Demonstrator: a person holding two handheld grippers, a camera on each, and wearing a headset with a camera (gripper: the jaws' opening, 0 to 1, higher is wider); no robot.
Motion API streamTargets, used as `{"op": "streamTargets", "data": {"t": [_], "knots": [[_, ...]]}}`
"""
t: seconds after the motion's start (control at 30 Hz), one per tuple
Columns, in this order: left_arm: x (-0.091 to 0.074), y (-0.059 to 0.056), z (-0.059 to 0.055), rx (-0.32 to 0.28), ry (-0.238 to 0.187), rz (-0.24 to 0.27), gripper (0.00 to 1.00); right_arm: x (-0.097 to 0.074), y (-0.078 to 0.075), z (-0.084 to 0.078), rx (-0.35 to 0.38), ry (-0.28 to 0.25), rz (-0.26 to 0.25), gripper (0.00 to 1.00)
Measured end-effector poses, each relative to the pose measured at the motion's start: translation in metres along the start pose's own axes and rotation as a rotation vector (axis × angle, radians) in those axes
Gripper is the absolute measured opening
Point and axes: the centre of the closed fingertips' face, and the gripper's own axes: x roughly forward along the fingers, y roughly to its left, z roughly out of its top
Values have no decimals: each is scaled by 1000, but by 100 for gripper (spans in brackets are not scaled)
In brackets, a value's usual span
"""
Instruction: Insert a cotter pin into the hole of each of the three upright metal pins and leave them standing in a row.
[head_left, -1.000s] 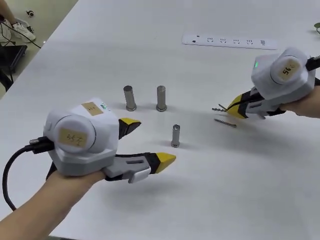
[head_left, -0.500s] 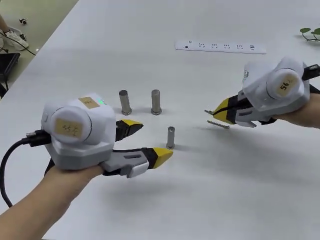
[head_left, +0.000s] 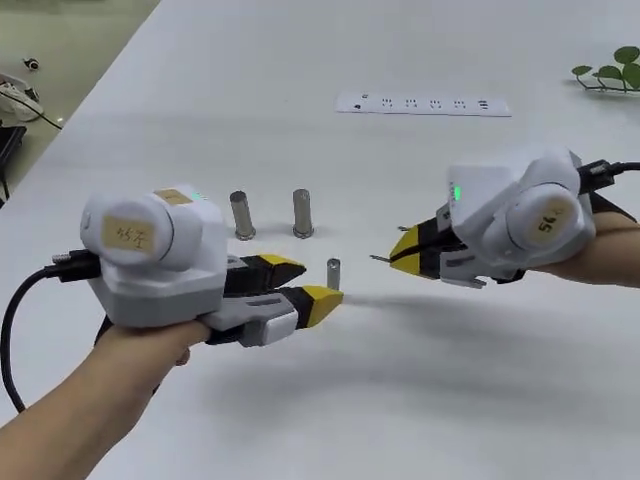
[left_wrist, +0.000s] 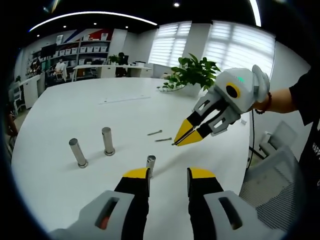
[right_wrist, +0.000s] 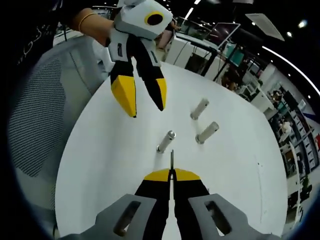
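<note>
Right now your right gripper (head_left: 405, 258) is clenched on a cotter pin (right_wrist: 172, 158), its tip levelled at the nearest metal pin (head_left: 333, 272) on the table (head_left: 450, 400), while your left gripper (head_left: 308, 282) hovers with jaws parted just beside that pin, seemingly to steady it.

Left tool (head_left: 308, 281), right tool (head_left: 402, 250): white bodies, yellow-tipped black jaws; black cable (head_left: 16, 318).

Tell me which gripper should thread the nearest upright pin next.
Right. The right gripper is shut on a cotter pin pointed at the nearest metal pin; the left gripper is open and empty.
</note>
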Motion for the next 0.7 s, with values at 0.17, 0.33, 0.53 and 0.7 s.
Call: {"op": "streamTargets", "data": {"t": [0.17, 0.33, 0.53, 0.7], "knots": [[2, -8, 0, -37, -1, -37, 21, 0, 10, 9, -25, -15, 10, 0], [5, -13, -1, -77, -1, -54, 19, -1, 16, 18, -43, -35, 12, 0], [8, -19, 1, -150, -23, -82, 15, -2, 23, 25, -67, -51, 19, 0], [9, -22, 6, -205, -55, -102, 9, -4, 25, 31, -86, -62, 15, 0]]}}
